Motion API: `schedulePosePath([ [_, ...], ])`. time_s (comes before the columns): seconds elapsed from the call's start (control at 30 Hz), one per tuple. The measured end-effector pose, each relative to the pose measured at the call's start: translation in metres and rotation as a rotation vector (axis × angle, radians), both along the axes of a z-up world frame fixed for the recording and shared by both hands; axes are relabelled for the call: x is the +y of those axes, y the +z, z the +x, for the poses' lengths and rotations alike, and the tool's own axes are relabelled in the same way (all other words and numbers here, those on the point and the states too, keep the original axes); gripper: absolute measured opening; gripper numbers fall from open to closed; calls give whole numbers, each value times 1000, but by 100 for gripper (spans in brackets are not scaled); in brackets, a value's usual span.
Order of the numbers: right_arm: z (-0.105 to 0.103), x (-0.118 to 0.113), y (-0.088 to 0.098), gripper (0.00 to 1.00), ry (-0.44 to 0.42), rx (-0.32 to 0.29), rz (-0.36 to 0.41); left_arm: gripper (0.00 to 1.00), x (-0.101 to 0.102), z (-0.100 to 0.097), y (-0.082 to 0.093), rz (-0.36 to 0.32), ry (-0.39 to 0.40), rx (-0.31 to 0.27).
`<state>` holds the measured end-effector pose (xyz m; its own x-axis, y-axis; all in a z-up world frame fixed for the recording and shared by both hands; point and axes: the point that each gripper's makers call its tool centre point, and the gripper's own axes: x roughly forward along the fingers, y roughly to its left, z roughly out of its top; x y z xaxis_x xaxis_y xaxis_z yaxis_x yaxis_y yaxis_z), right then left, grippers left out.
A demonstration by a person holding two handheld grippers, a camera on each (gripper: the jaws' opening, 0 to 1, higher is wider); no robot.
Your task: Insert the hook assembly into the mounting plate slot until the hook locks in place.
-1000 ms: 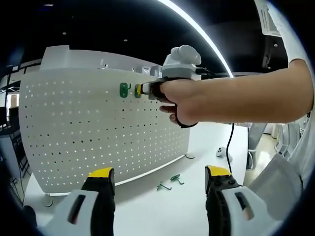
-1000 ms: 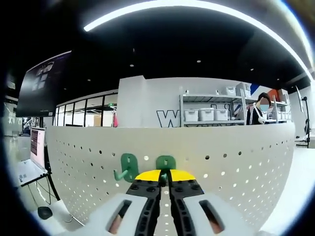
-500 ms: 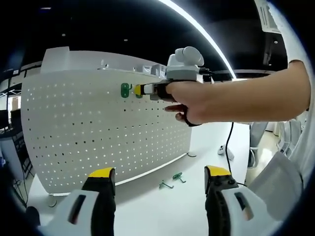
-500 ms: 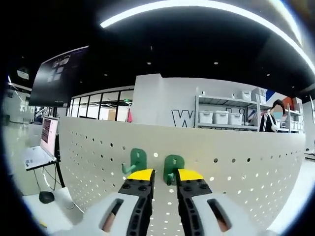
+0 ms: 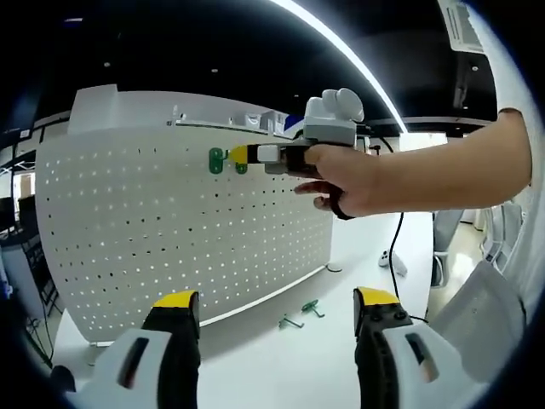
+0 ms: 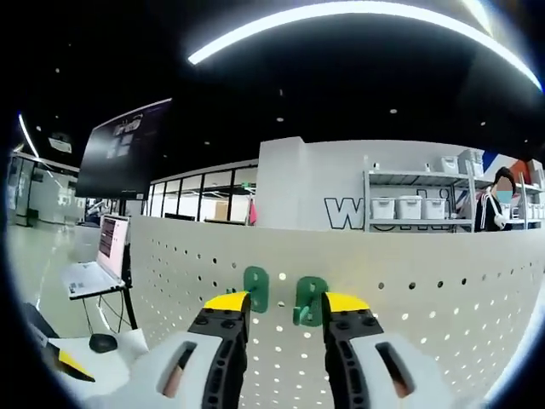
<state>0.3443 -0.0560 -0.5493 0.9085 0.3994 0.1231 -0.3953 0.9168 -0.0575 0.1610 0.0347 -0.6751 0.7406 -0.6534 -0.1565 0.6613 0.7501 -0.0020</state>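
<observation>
On the white pegboard (image 6: 443,298), near its upper edge, two green hooks hang side by side; the right gripper (image 6: 284,301) stands with jaws spread apart, the nearer hook (image 6: 309,301) showing free between its yellow tips, the other hook (image 6: 255,288) just beside; the left gripper (image 5: 277,300) is wide and holds nothing; two spare hooks (image 5: 298,315) lie on the white table (image 5: 298,366).

"W" on back wall (image 6: 336,210)
</observation>
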Motion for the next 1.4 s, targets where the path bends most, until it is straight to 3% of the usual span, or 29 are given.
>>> schedulePosePath([
  [0.13,-7,0,-3,40,40,-5,-8,76,1,0,0,-2,7,2],
  [0.37,-13,-9,-12,41,48,18,-11,76,3,0,-1,2,11,7],
  [0.87,-24,-10,-12,42,83,11,-6,76,6,2,0,8,21,3],
  [1.4,-62,-27,-32,44,129,38,-15,76,6,2,-4,7,22,9],
])
